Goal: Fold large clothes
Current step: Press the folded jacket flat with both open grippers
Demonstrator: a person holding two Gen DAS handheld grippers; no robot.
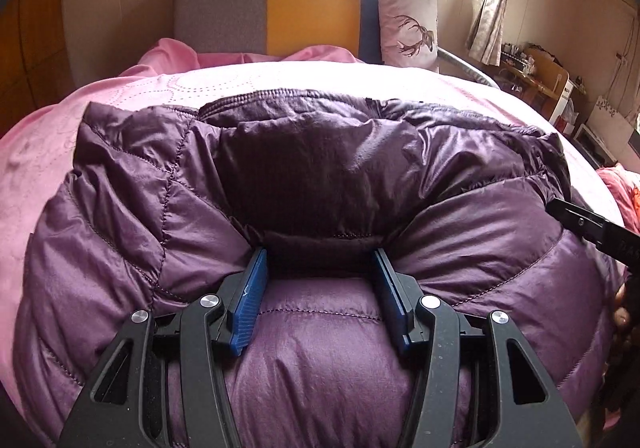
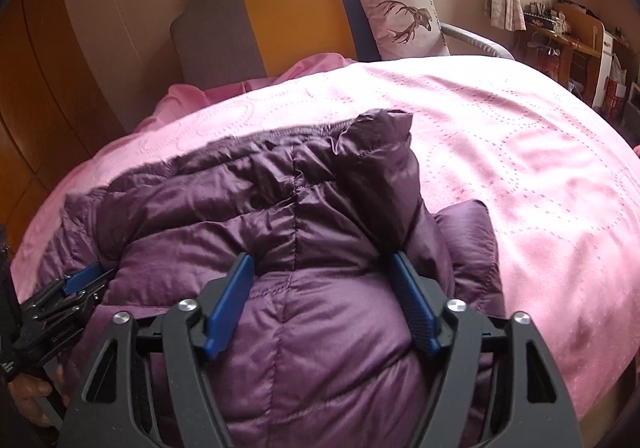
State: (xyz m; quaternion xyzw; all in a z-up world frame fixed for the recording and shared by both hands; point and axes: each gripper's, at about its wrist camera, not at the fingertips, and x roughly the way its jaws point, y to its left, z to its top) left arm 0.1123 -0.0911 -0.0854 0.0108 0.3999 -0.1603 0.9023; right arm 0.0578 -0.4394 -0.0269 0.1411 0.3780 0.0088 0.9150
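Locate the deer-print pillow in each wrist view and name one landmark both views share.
Left wrist view: the deer pillow stands upper right of centre, leaning on the headboard's right end.
Right wrist view: the deer pillow stands at top, right of centre, against the same end.
Shared landmark: the headboard's yellow panel.

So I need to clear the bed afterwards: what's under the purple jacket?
Under the purple jacket lies the pink bedspread, visible all around its edges. Whatever sits directly beneath the jacket is covered, so anything else there cannot be seen.
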